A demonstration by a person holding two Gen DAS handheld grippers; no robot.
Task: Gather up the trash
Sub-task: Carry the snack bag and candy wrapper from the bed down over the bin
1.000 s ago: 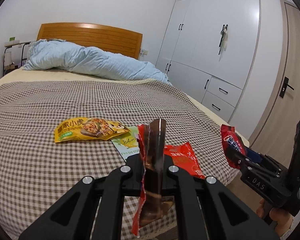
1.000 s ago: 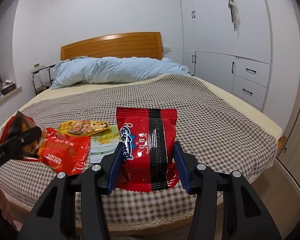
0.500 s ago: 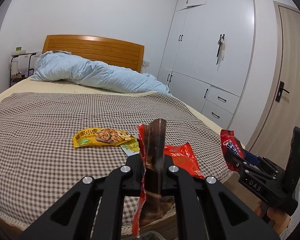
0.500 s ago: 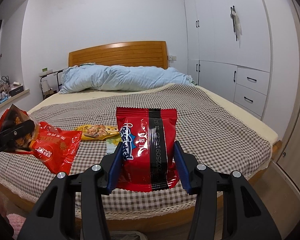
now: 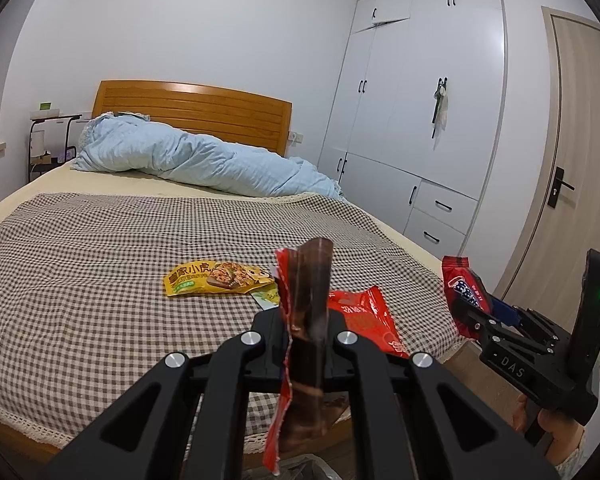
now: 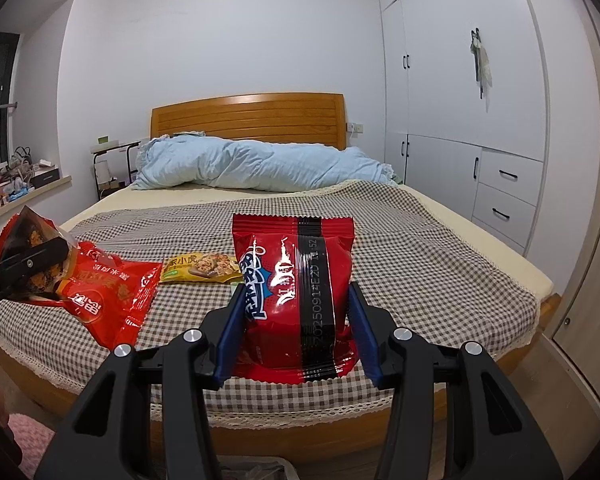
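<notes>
Carry-off step – left gripper [image 5: 306, 330] clenched on torn red wrapper [image 5: 300, 344], right gripper [image 6: 296, 320] grasping red snack pack [image 6: 296, 300], both off the bed [image 6: 440, 248]; next, I'd say, drop into bag w/ clear liner at 6 o'clock [image 6: 256, 470].

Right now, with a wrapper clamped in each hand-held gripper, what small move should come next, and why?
Probably lower both over the bag glimpsed below. The left hand-held gripper pinches a torn wrapper; the right hand-held gripper clamps the red packet.
</notes>
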